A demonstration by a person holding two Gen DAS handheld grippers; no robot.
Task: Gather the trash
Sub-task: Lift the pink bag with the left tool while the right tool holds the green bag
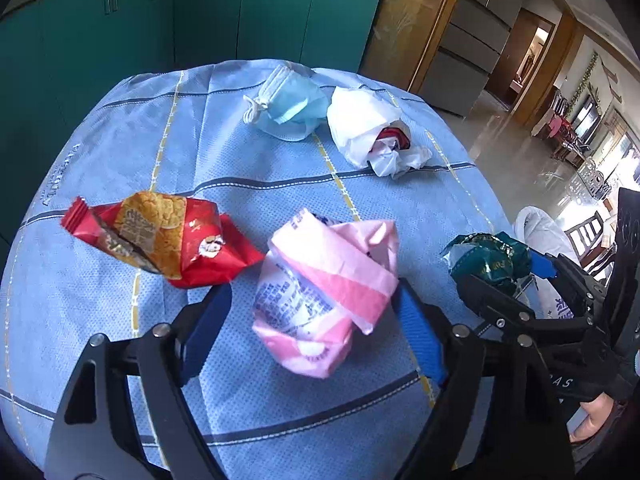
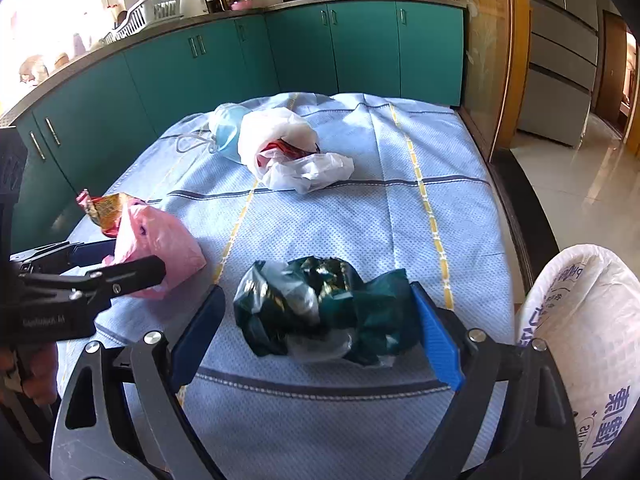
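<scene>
Left wrist view, left tongs (image 1: 316, 320) spread around pink wrapper (image 1: 326, 292), right tongs (image 2: 320, 320) spread around green wrapper (image 2: 320, 312).

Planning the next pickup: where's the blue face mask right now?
The blue face mask lies at the table's far end, touching the white plastic bag on its right in the left wrist view.
</scene>
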